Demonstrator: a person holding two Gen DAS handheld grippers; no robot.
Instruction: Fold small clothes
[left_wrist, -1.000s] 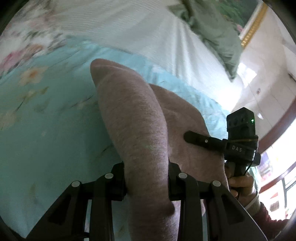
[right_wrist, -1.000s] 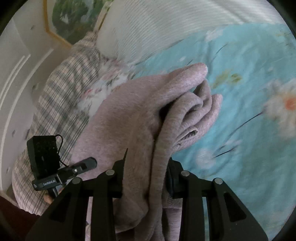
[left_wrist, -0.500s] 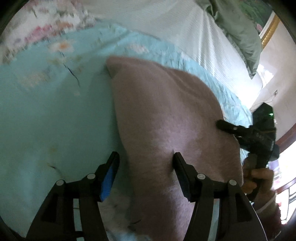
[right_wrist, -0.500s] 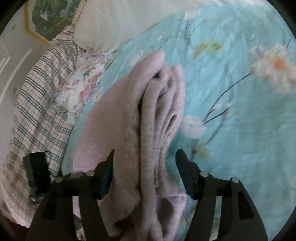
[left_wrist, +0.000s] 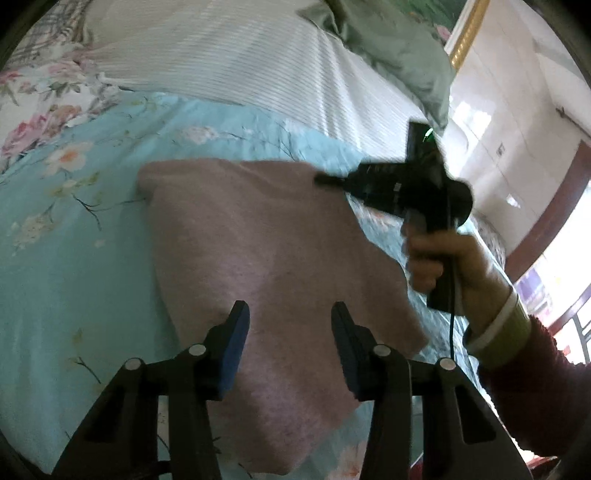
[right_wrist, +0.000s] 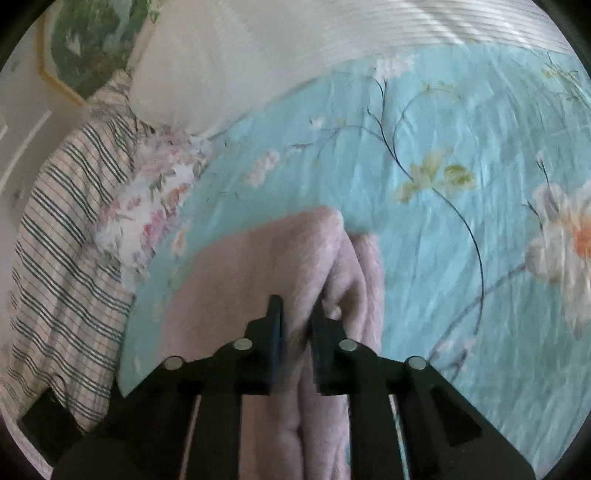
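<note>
A folded mauve knit garment lies flat on my turquoise floral bedspread. My left gripper hovers over it, jaws spread wide, empty. My right gripper has its jaws nearly together around the garment's bunched edge; whether they pinch it, I cannot tell
</note>
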